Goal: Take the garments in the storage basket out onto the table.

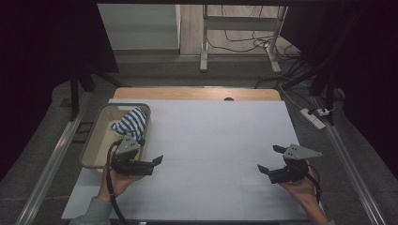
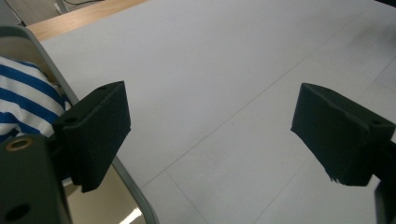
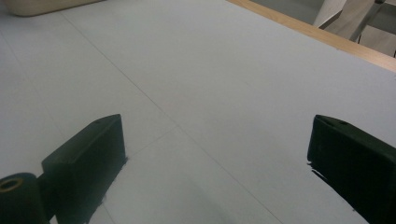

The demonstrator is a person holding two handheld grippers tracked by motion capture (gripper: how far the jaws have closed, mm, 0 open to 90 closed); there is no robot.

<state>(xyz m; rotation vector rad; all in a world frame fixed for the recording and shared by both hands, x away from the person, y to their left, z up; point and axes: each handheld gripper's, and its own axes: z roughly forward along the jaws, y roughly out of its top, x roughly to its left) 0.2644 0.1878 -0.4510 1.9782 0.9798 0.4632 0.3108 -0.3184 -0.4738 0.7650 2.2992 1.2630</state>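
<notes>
White table (image 1: 216, 140), bare across the middle. Beige bin (image 1: 96, 129) at its left edge; striped cloth (image 1: 132, 123) bunched in the bin's far end. Left gripper (image 1: 151, 154) just beside the bin's near right rim, jaws spread, empty. Right gripper (image 1: 271, 158) near right, well apart, jaws spread. Cloth looks soft, light, limp: pinch a raised fold on top.

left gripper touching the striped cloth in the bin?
Apart. In the left gripper view the left gripper is open over bare table, its jaws empty; the striped cloth lies inside the bin, beyond the rim.
</notes>
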